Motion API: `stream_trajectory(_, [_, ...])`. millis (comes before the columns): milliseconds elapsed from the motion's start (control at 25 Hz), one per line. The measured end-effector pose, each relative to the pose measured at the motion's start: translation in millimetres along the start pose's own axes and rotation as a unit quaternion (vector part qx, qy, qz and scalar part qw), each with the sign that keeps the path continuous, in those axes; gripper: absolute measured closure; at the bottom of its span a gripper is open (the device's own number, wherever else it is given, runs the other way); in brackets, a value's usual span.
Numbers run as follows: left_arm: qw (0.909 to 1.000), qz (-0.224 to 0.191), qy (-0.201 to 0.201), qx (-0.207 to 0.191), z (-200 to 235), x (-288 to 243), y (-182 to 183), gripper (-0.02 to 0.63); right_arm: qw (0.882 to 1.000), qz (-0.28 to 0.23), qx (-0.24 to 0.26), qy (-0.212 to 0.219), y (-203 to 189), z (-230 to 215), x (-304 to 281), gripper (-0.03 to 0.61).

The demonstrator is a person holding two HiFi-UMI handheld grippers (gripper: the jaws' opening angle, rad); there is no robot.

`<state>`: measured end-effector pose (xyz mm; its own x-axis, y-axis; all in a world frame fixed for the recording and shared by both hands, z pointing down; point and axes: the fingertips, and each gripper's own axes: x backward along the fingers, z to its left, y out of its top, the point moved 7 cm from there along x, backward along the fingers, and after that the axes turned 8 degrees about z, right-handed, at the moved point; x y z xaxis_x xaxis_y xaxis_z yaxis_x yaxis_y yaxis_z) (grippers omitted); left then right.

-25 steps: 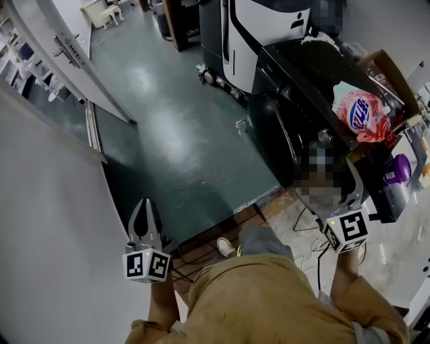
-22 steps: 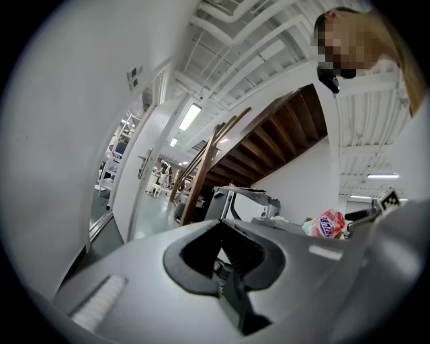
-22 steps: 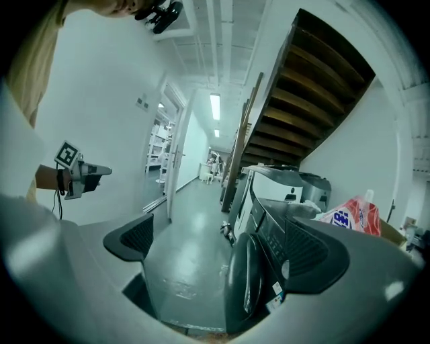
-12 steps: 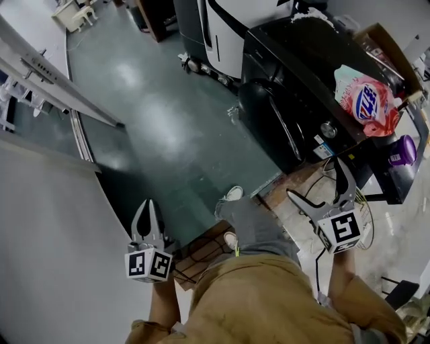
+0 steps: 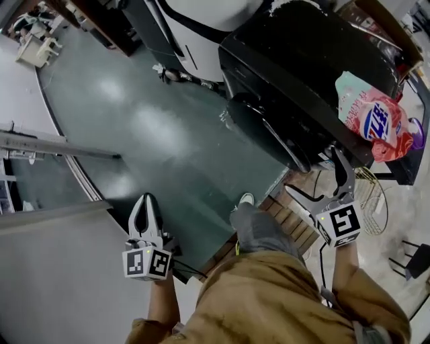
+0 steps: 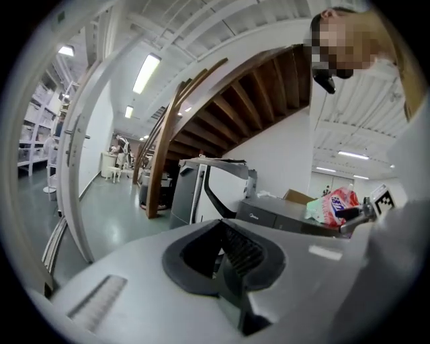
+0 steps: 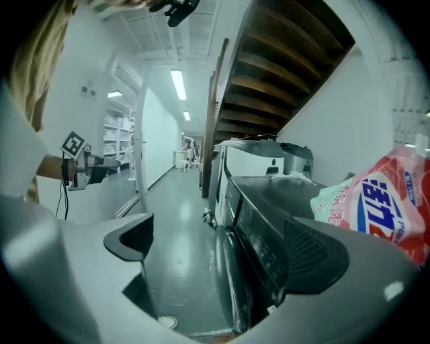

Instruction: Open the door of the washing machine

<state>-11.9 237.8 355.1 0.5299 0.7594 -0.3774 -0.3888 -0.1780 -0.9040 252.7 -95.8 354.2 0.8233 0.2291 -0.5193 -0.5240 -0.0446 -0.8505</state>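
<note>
The black front-loading washing machine (image 5: 302, 67) stands at the upper right, and its round dark door (image 5: 259, 131) faces the green floor and looks closed. My right gripper (image 5: 314, 176) is open, held just off the machine's near front corner and touching nothing. In the right gripper view, the door (image 7: 232, 282) lies straight ahead between the spread jaws of my right gripper (image 7: 222, 245). My left gripper (image 5: 144, 205) is shut and empty, low at the left over the floor, far from the machine. In the left gripper view, its jaws (image 6: 225, 259) are closed together.
A red and green detergent bag (image 5: 376, 117) lies on the machine's top beside a cardboard box (image 5: 376, 20). A white and black unit (image 5: 195, 20) stands beyond the washer. A wire basket (image 5: 373, 201) sits on the floor at right. A white partition (image 5: 54, 269) runs along the left.
The person has stepped closer, so the washer sits larger and nearer. The right gripper now hangs by its front corner, still open. The left gripper stays shut.
</note>
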Motion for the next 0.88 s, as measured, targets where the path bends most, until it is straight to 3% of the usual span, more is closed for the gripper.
stream_trajectory(240, [0.9976, 0.003, -0.048, -0.049, -20, -60, 95, 0.554, 0.999, 0.015, -0.04, -0.012, 44, -24, -17, 0.002])
stream_trajectory(400, [0.9956, -0.002, -0.07, -0.062, -31, -78, 130, 0.554, 0.998, 0.014, -0.06, -0.026, 56, -33, -21, 0.002])
stream_trajectory(640, [0.9897, 0.017, -0.128, -0.063, -37, -128, 142, 0.553, 0.994, 0.019, -0.084, -0.067, 68, -30, -26, 0.003])
stream_trajectory(880, [0.9669, 0.051, -0.245, -0.05, -46, -207, 144, 0.554, 0.979, 0.051, -0.115, -0.163, 74, -19, -22, 0.003])
